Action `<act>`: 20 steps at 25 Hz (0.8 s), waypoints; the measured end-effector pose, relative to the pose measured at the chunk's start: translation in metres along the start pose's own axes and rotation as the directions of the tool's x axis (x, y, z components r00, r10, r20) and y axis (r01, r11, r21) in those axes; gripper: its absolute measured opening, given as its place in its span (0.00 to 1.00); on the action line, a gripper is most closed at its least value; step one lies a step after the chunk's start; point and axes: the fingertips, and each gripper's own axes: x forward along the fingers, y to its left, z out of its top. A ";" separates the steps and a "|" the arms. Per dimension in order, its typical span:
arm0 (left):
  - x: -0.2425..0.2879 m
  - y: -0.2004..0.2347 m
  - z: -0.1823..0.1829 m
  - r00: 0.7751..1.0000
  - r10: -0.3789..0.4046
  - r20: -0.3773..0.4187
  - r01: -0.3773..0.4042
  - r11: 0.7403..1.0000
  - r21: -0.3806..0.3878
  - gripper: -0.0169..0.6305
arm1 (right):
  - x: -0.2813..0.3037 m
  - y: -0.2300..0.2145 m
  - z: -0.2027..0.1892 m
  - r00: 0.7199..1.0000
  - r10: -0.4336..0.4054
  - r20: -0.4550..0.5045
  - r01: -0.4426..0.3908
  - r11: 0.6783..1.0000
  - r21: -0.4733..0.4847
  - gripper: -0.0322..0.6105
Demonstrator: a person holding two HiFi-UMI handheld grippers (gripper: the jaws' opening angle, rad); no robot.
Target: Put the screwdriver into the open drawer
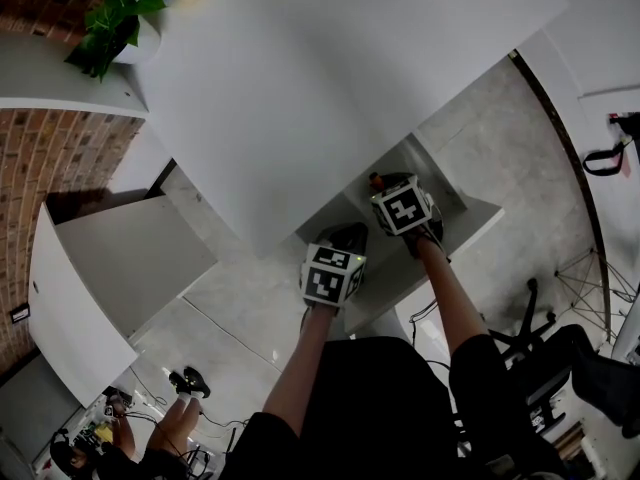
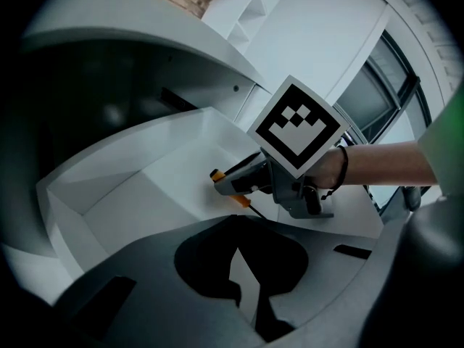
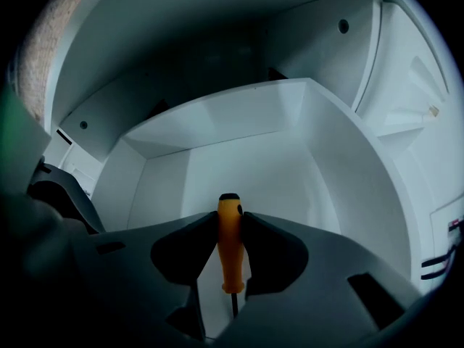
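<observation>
The orange-handled screwdriver [image 3: 230, 241] is clamped upright between the jaws of my right gripper [image 3: 230, 220], its handle end pointing into the open white drawer [image 3: 217, 125]. In the head view the right gripper [image 1: 388, 186] hangs over the drawer [image 1: 470, 218] below the white desk [image 1: 330, 68]. The left gripper view shows the right gripper [image 2: 239, 185] from the side, holding the screwdriver [image 2: 217, 175] just above the drawer floor [image 2: 145, 180]. My left gripper [image 1: 345, 238] hovers at the drawer's near left corner. Its jaws [image 2: 233, 227] are shut with nothing between them.
A potted plant [image 1: 125, 23] stands on a shelf at the back left, by a brick wall [image 1: 50, 168]. A white cabinet [image 1: 90, 288] stands to the left. An office chair [image 1: 530, 338] is at the right, and a person [image 1: 150, 438] sits on the floor at the lower left.
</observation>
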 end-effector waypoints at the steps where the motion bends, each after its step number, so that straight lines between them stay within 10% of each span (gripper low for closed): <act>1: 0.001 0.000 0.000 1.000 0.001 -0.001 -0.001 1.000 0.000 0.04 | 0.001 -0.001 -0.001 1.000 -0.007 -0.003 0.007 1.000 -0.002 0.23; 20: 0.001 0.003 0.000 1.000 0.012 -0.008 -0.012 1.000 -0.002 0.04 | 0.001 -0.011 0.014 0.994 -0.088 0.072 0.094 0.992 -0.083 0.24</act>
